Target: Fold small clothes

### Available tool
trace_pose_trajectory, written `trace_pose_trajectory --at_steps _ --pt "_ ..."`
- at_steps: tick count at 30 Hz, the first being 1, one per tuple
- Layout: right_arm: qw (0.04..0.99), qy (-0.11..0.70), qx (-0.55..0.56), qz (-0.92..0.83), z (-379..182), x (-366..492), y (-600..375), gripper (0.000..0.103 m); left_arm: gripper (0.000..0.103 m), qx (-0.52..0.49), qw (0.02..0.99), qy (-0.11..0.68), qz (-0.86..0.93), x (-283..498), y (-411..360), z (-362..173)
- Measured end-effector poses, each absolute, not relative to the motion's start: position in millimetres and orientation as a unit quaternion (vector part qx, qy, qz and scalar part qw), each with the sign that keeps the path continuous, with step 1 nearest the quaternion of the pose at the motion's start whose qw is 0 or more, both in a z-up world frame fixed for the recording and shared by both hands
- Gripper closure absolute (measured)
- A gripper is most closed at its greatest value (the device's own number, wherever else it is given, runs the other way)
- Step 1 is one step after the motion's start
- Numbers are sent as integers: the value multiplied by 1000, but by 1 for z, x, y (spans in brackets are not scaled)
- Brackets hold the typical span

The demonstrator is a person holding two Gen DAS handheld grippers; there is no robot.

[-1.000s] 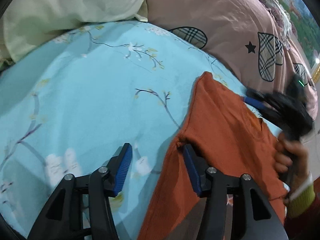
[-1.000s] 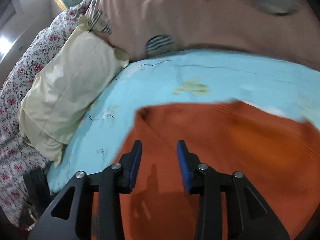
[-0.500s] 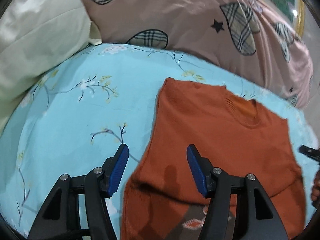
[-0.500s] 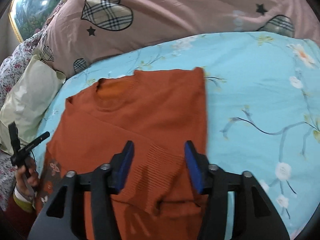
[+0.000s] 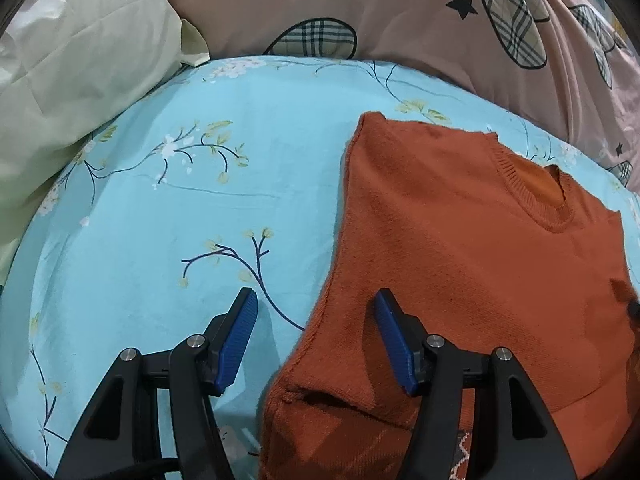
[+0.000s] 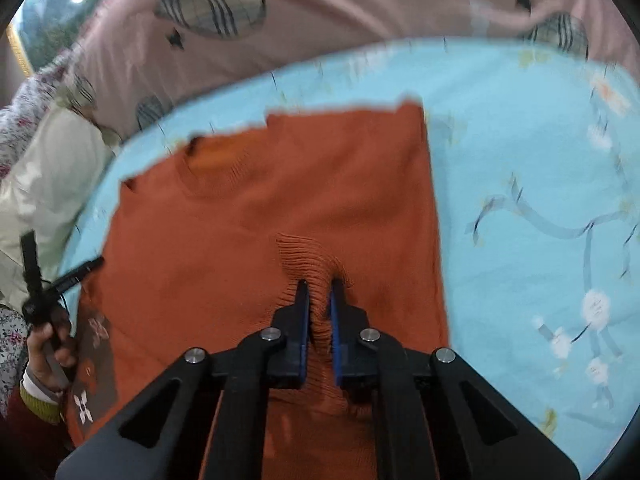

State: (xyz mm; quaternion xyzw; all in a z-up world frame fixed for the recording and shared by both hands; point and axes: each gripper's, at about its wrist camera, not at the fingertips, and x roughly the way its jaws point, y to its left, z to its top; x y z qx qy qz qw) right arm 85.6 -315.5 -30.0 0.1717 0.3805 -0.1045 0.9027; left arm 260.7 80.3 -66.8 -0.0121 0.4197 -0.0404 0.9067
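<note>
An orange knit sweater (image 5: 460, 248) lies flat on the light blue flowered bedsheet (image 5: 180, 220), neck hole toward the pink quilt. My left gripper (image 5: 316, 316) is open above the sweater's left edge, one finger over the sheet and one over the knit. In the right wrist view my right gripper (image 6: 319, 286) is shut on a ribbed cuff (image 6: 308, 260) of the sweater (image 6: 248, 208), which bunches up between the pads. The other gripper and the hand holding it (image 6: 44, 292) show at the left edge there.
A pink quilt with plaid hearts (image 5: 400, 12) is heaped along the far side of the bed. A pale green pillow (image 5: 68, 64) lies at the left. The sheet (image 6: 540, 200) stretches to the right of the sweater.
My right gripper has closed on the ribbed cuff on the sweater. My left gripper has swung right and forward over the sweater's left edge, still open.
</note>
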Motion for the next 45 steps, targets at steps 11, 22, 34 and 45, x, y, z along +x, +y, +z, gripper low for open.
trace_pose_trajectory --at_steps 11,22,34,45 --pt "884 387 210 -155 -33 55 -316 63 40 24 902 429 -33 251 76 -67" --pt "897 366 222 -113 -33 -76 -288 42 34 2 891 447 -75 123 122 -61" --pt "866 377 326 48 -78 -160 -256 42 33 -72 854 470 -209 25 143 -77" --pt "867 340 342 126 -97 -197 -216 42 34 -103 832 457 -297 -37 156 -84"
